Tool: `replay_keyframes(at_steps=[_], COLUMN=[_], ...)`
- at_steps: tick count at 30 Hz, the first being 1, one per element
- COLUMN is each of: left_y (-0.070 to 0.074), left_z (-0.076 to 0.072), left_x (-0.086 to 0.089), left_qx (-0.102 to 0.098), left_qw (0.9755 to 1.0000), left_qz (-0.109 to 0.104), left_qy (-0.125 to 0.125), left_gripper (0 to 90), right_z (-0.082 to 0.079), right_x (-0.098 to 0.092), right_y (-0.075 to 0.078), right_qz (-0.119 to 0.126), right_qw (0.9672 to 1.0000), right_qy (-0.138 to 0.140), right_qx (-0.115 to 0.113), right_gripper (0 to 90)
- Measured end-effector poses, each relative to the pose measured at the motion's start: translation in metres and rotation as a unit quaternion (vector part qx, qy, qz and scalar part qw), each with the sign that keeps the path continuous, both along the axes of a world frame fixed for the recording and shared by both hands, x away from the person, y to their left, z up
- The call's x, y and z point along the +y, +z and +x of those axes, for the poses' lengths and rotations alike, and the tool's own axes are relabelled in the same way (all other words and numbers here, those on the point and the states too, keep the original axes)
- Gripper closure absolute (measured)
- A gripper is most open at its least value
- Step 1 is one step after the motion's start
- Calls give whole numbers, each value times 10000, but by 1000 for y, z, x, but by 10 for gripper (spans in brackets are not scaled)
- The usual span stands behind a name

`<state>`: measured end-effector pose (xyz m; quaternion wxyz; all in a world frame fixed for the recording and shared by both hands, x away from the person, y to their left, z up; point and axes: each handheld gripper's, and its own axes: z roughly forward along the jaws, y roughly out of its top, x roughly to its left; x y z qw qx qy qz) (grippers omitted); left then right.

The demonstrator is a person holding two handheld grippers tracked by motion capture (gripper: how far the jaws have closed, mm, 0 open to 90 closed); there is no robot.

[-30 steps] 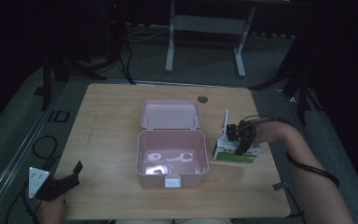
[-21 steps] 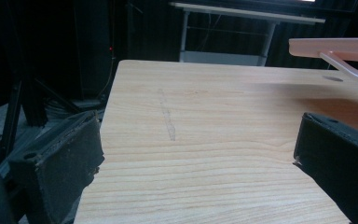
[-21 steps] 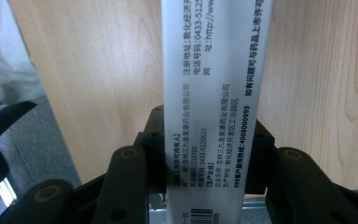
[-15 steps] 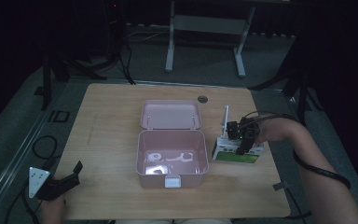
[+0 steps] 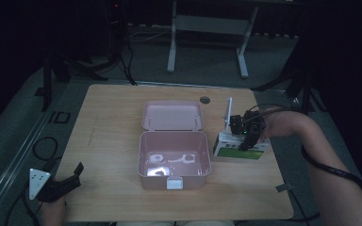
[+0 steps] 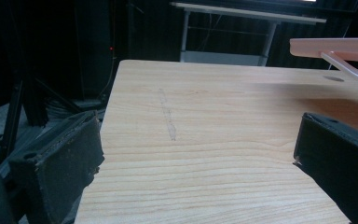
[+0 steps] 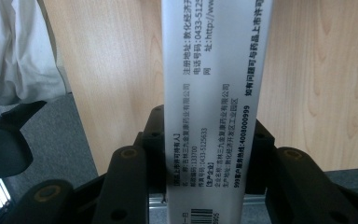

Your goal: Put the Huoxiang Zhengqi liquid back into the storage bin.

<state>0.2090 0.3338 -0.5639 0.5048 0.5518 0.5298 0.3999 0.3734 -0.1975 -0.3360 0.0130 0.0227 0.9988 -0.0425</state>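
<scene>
1. Jaws of the right gripper (image 7: 209, 154) are clamped on the narrow sides of the white and green printed cardboard carton (image 5: 240, 147), which sits on the light wooden desk (image 5: 113, 122) just right of the open pink plastic lidded box (image 5: 173, 157).
2. Judged step: lifting the carton, probably toward the box. Raise it straight and keep it level.
3. Left gripper (image 5: 59, 184) rests at the near-left desk corner, jaws spread wide and empty.
4. Grip pressure should stay moderate; thin card may crush.
</scene>
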Motion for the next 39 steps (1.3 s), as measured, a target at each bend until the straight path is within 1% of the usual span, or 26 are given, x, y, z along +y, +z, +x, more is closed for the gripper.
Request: replay_keyframes(at_steps=[3,7,11,17,22,27,34,35,39], left_y=[0,0,0,0,0,0,0,0,0], left_z=[0,0,0,0,0,0,0,0,0], left_x=[0,0,1,1,1,1,1,1,0], left_qx=[-6,4,2,2,2,1,7,9,11], left_qw=[10000,10000,10000,10000,10000,10000,10000,10000,10000], left_qz=[-8,-15,-20,-17,-17,-19,-7,-8,-1], left_qy=[1,-11,-13,-16,-22,-24,-23,-20,-16], left_gripper=[10,10,10,10,10,10,10,10,10], right_z=[0,0,-1,-4,-6,-8,-9,-10,-13], right_x=[5,11,18,34,48,61,73,78,88], right_y=[4,8,13,20,24,25,24,24,23], right_qz=[51,59,170,131,178,138,64,51,25], right_qw=[10000,9999,9998,9997,9995,9993,9992,9991,9988], right_qy=[34,73,85,173,259,323,380,421,483], right_qx=[-63,-69,-22,-82,-71,-89,-71,-69,-61], right_gripper=[620,621,620,621,621,621,621,620,621])
